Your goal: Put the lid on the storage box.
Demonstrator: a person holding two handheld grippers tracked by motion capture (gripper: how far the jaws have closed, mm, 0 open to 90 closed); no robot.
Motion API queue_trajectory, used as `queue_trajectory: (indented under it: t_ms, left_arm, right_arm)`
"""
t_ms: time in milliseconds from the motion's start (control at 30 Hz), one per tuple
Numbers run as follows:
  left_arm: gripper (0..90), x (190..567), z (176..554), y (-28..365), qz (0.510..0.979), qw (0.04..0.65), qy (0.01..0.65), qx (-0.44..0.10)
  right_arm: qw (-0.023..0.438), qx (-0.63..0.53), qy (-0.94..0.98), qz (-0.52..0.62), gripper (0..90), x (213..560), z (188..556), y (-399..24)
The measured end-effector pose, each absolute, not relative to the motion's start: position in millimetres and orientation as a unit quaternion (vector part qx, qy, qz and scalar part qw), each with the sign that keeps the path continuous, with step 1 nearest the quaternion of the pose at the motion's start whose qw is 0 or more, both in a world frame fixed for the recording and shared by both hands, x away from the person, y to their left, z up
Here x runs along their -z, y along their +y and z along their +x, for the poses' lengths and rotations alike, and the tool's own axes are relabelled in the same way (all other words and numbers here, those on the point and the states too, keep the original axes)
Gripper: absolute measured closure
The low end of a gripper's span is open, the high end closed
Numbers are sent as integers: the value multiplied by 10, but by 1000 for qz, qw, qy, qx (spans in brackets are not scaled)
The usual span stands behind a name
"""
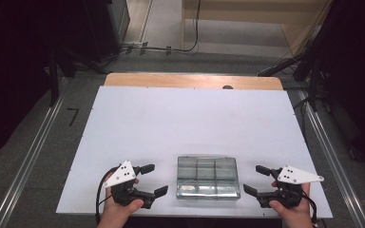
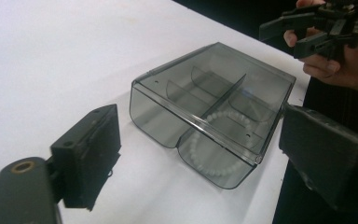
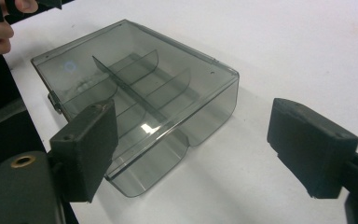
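A smoky transparent compartment box [image 1: 208,176] with its lid down lies on the white tabletop [image 1: 190,118] near the front edge. In the left gripper view the box [image 2: 214,93] shows inner dividers and a white bead bracelet [image 2: 193,147] in a near compartment. My left gripper [image 1: 155,179] is just left of the box, open, with its jaws apart and nothing pressed between them [image 2: 205,158]. To the right of the box, my right gripper [image 1: 253,179] stands open too. Its jaws frame the box [image 3: 135,93] without touching it [image 3: 196,149]. Each gripper is held in a hand.
A wooden strip [image 1: 192,80] runs along the table's far edge. Metal rails [image 1: 33,152] flank the table on the floor at both sides. Cables and dark equipment [image 1: 100,28] stand beyond the table. The white surface behind the box is open.
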State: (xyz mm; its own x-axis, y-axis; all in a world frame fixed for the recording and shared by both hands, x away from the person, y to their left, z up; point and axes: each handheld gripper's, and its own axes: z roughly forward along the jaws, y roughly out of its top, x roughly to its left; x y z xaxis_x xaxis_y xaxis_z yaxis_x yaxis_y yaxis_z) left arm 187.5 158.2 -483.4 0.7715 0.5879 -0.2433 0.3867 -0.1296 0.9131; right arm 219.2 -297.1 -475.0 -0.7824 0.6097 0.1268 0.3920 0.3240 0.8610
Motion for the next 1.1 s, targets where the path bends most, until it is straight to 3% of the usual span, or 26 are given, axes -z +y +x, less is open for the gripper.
queue_trajectory:
  t_ms: [367,1100]
  left_arm:
    - [21,4804,1882,1780,731,592,324,-101]
    - [3,4871,1965,2354,702,596,360,-150]
  right_arm:
    - [123,-504,791,326,80,4714,2232,-3126]
    - [141,-523,757,365,6,4751,2398,-3590]
